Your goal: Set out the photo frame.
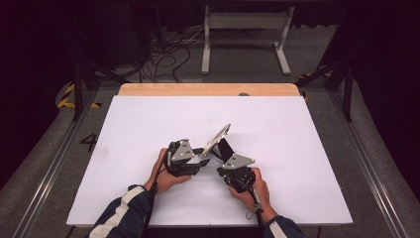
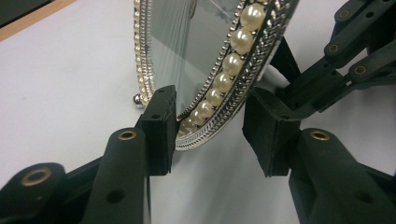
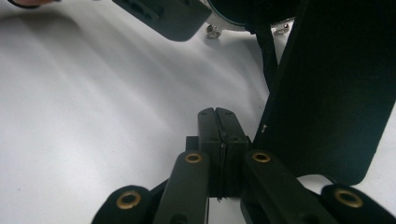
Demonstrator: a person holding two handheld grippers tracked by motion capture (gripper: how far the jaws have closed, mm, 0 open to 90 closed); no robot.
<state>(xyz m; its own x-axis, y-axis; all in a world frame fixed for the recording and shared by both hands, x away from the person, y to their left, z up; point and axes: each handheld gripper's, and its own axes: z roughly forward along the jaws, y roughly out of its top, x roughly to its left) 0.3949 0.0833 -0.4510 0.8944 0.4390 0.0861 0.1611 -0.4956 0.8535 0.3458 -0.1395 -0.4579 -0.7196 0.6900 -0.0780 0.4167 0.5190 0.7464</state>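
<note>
A: Left gripper (image 1: 200, 159) sits near the middle of the white table (image 1: 297, 134), held in the person's left hand (image 1: 166, 173). How do its jaws stand?

B: Parted. In the left gripper view the left pad (image 2: 161, 126) lies against the bottom rim of the picture frame (image 2: 219, 88); the right pad (image 2: 266, 133) stands just clear of it. So the frame's lower edge is between the jaws, touched on one side, not squeezed.

A: Describe the frame.

B: Oval, silver-coloured, with a ring of pearl beads (image 2: 233, 60) round a glass pane. From the high view it stands tilted on the table, leaning away from the left gripper, between the two grippers. A small ball foot (image 2: 137, 99) rests on the table.

A: Right gripper (image 1: 229, 171)?

B: Held in the right hand (image 1: 252, 191), just right of the frame. In the right gripper view its jaws are pressed flat together with nothing between them. They lie just beside the frame's black back stand (image 3: 336, 93), at its left edge; whether they touch it I cannot tell.

A: Table surface?

B: White sheet over a wooden top; a strip of wood (image 1: 208, 89) shows along the far edge. Both sleeves (image 1: 124, 213) come in from the near edge, dark with pale stripes.
</note>
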